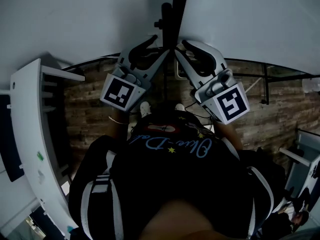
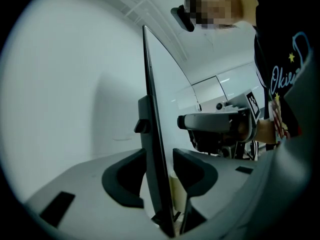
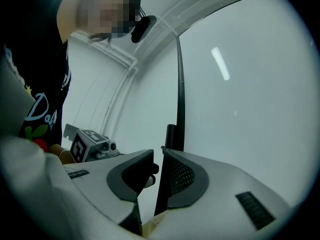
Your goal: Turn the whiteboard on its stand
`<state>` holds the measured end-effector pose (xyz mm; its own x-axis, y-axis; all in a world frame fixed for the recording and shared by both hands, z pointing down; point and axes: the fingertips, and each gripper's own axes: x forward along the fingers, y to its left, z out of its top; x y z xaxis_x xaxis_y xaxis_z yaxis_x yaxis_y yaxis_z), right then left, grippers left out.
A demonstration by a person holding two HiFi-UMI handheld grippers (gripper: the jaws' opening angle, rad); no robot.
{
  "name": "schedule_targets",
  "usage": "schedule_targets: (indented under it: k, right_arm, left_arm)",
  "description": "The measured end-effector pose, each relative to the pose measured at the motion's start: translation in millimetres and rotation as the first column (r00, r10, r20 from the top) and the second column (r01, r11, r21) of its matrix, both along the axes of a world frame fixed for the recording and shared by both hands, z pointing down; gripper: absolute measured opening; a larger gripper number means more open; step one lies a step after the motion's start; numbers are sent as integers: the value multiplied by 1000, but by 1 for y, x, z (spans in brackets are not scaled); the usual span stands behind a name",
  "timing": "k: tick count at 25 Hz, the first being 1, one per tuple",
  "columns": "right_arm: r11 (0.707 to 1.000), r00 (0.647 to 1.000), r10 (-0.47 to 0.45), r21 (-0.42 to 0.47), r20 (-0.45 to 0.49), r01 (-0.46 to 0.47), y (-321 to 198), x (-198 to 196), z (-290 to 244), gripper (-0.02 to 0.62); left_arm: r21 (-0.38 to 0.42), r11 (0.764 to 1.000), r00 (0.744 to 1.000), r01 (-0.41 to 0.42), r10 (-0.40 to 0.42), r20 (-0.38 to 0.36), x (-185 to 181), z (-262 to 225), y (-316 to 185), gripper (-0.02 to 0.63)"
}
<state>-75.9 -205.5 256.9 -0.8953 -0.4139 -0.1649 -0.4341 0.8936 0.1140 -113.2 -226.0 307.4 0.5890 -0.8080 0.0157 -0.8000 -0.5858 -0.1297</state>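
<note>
Whiteboard, a large white panel in a thin black frame, stands upright over a brown wood-plank floor. In the head view it is seen almost edge-on, with its dark edge rising between the two hand-held tools. A person in a black printed T-shirt holds both tools up to that edge from opposite sides.

The grey left gripper straddles the frame with its jaws spread. In the left gripper view the black edge of the whiteboard runs straight up between the two dark pads. It lies close against the pad at that view's left, and a clear gap separates it from the other pad, so nothing is clamped.

The grey right gripper meets the same edge from the other side. In the right gripper view the frame lies against the pad at that view's right, with the white face spreading beyond it. A sliver of light separates the frame from the opposite pad, so these jaws are also loose around the board. A black stand post rises just behind them, next to the frame.
</note>
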Motion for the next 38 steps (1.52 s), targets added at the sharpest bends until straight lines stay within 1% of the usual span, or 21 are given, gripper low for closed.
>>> schedule_targets:
  k: [1,3,4,9,11,15,20,24,26,31,38]
  right_arm:
    - [1000,1000,12,-3,-6,-12,-1,0,1,71]
    - [999,999,33,7,-7,-32,-3,-2,0,71]
    - [999,999,40,11,-8,-40,-4,-4,-1,71]
    - [998,998,66,-8,-21,-67,-8,-14,2,71]
    - [997,996,83,-8,-24,-83,-10,-16,2,71]
    - [994,993,112,-11,-39,-113,-13,-19,5,71]
    - [989,988,148,-18,-47,-148,-18,-20,8,86]
    - [986,985,163,-28,-60,-165,-24,-23,12,86]
    - [987,985,158,-31,-69,-160,-25,-26,13,111]
    - [986,984,160,-28,-81,-163,-26,-29,13,112]
    - [985,983,170,-30,-77,-172,-25,-31,13,112]
  left_arm:
    - [-1,1000,1000,-14,14,-1,1,0,-2,174]
    - [-6,999,999,-40,40,-6,3,0,-6,206]
    - [-7,999,999,-52,52,-9,3,0,-8,209]
    - [-3,995,994,-103,103,-19,3,-2,-17,210]
    - [-2,992,992,-123,123,-18,4,-3,-20,222]
    - [-7,987,987,-159,159,-19,7,-1,-25,222]
    - [-5,980,980,-199,199,-20,13,1,-29,222]
    - [13,976,976,-219,219,-4,17,1,-32,222]
    - [18,974,974,-226,226,11,18,1,-32,222]
    - [15,973,973,-229,229,25,21,1,-34,222]
    - [22,971,972,-237,237,12,23,-2,-36,222]
